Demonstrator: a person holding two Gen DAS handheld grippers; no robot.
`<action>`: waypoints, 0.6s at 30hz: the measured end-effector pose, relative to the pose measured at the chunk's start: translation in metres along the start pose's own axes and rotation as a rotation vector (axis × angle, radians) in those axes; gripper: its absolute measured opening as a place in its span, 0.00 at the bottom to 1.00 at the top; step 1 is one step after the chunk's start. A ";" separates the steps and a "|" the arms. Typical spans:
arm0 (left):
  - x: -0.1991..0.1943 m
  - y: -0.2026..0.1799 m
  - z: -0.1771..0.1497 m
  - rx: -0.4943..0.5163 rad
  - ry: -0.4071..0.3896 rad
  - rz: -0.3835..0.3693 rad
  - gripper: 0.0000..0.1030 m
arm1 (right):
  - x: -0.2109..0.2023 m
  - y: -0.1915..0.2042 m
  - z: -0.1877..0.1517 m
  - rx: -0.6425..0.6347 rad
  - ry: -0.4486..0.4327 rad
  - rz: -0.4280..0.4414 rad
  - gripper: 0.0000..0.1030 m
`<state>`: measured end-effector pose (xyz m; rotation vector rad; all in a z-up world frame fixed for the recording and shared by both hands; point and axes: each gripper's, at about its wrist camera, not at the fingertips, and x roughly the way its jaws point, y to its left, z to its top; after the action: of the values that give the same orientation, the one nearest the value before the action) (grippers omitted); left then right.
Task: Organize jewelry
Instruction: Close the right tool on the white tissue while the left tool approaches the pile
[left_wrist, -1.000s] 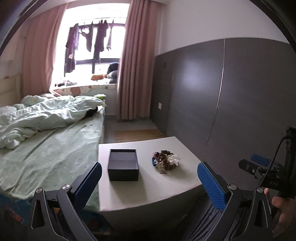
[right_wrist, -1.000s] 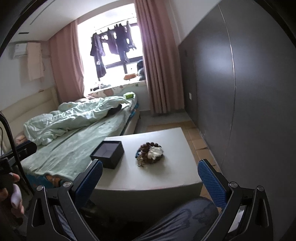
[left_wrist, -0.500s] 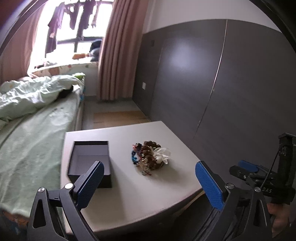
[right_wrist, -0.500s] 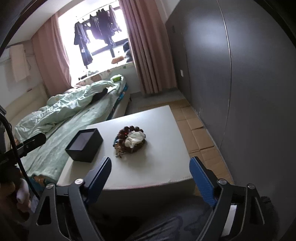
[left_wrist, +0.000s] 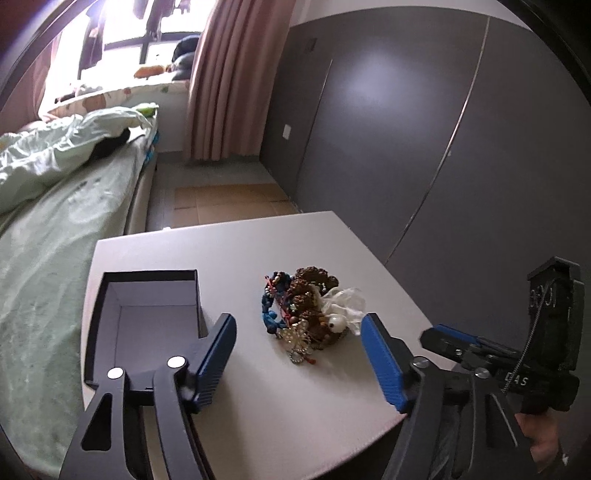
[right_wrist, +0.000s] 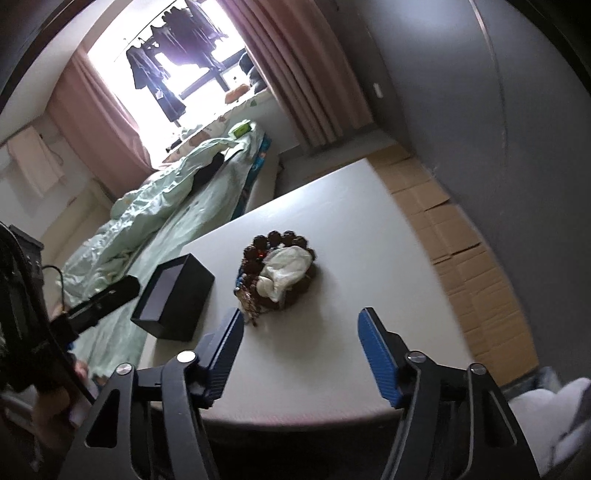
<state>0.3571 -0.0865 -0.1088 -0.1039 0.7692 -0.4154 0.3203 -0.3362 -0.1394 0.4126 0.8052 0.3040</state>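
A tangled pile of jewelry (left_wrist: 306, 310), with brown bead bracelets, blue beads, a gold piece and a white cloth bit, lies mid-table. Left of it stands an open black box (left_wrist: 147, 325) that holds nothing. My left gripper (left_wrist: 298, 325) hovers just short of the pile; its blue-padded jaws are closing and grip nothing. In the right wrist view the pile (right_wrist: 277, 269) and the box (right_wrist: 173, 295) lie ahead of my right gripper (right_wrist: 300, 319). Its jaws are closing too, with nothing between them.
The pale low table (left_wrist: 258, 251) stands between a bed with green bedding (left_wrist: 55, 221) on the left and a dark wall panel (left_wrist: 443, 147) on the right. Flattened cardboard (right_wrist: 461, 251) covers the floor beside the table. A hand (left_wrist: 535, 432) holds the other gripper at the right.
Both grippers have come down and closer to the table, so the pile and box look larger. The jaws of both have narrowed from wide open.
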 end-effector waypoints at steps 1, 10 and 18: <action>0.004 0.001 0.002 -0.002 0.010 -0.002 0.67 | 0.009 0.001 0.003 0.011 0.009 0.017 0.61; 0.030 0.010 0.016 -0.007 0.078 -0.007 0.65 | 0.070 -0.004 0.024 0.109 0.083 0.097 0.49; 0.047 0.017 0.026 -0.011 0.126 -0.009 0.65 | 0.105 0.004 0.031 0.133 0.125 0.106 0.03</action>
<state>0.4109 -0.0909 -0.1248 -0.0920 0.8955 -0.4292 0.4117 -0.2969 -0.1841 0.5664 0.9305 0.3791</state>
